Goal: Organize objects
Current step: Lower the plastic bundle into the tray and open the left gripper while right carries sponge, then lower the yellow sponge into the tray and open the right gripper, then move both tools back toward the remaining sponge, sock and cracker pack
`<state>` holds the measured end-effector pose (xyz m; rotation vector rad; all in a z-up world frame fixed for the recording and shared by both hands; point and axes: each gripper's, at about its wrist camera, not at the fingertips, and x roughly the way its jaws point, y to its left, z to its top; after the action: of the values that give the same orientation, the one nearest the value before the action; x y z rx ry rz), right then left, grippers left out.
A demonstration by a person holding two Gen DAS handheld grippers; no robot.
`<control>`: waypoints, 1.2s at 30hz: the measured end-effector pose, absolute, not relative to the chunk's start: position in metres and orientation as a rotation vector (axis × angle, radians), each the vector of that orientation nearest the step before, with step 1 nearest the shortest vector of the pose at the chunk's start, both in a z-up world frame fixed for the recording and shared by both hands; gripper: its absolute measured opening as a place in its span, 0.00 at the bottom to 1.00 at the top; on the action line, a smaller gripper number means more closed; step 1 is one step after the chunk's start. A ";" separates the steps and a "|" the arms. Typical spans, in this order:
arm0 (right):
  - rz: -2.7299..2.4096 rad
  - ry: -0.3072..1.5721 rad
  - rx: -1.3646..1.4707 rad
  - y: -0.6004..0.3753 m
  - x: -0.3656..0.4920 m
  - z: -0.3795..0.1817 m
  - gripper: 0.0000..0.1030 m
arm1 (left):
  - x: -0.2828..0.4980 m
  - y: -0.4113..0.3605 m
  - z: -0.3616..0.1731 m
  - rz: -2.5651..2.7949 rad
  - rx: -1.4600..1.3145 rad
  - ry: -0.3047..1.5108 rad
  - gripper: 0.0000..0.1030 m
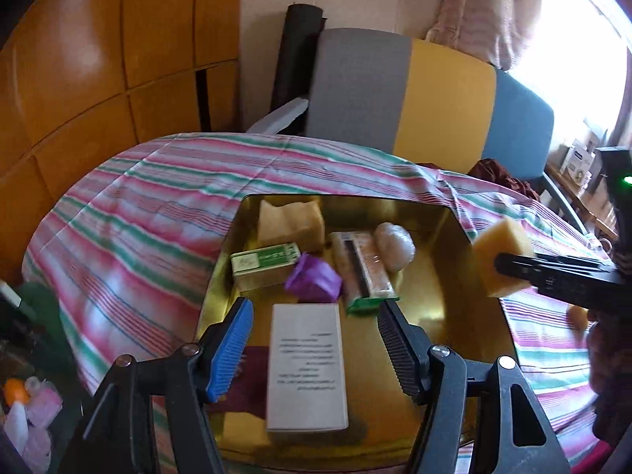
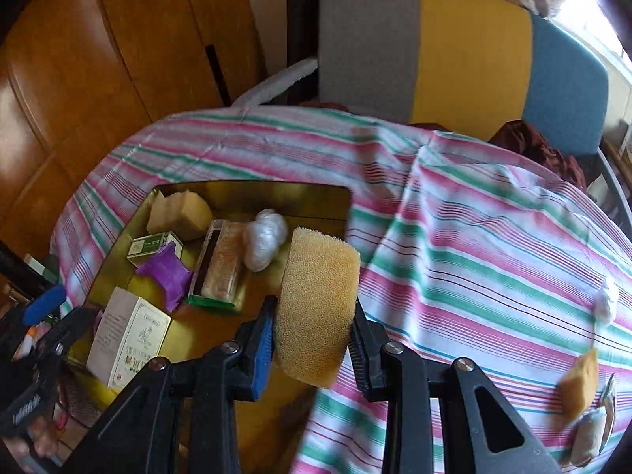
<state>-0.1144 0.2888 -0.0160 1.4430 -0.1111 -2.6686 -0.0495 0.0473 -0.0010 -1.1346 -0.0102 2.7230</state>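
Right gripper point(image 2: 312, 339) angled steeply down above the gold tray's point(image 2: 252, 193) near right edge, its pads clamped on a yellow sponge point(image 2: 320, 304). Left gripper point(image 1: 316, 339) tilted down over the tray, jaws apart and empty above a white box point(image 1: 306, 367).

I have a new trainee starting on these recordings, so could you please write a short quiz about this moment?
1. True or false: the right gripper is shut on a yellow sponge.
2. What lies directly between the left gripper's fingers in its own view? A) the white box B) the purple packet C) the green box
3. Fill in: the sorted items sit in a gold ____.

Key:
1. True; the sponge is squeezed between both fingers.
2. A; the white box lies there untouched, the fingers standing apart.
3. Tray; the striped cloth lies under it.
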 end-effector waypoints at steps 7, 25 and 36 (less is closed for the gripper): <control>-2.626 -0.113 1.571 0.274 -0.147 -0.037 0.33 | -0.048 0.037 -0.006 2.722 -1.150 -0.045 0.66; -2.707 -0.218 1.522 0.281 -0.162 -0.040 0.41 | -0.044 0.024 -0.007 2.740 -1.134 -0.103 0.70; -2.766 -0.138 1.364 0.277 -0.101 -0.013 0.42 | -0.035 0.032 -0.002 2.743 -1.107 -0.063 0.70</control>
<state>-0.1006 0.2772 -0.0126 1.3636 -0.1385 -2.7661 -0.0353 0.0323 -0.0019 -1.1065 -0.0626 2.7430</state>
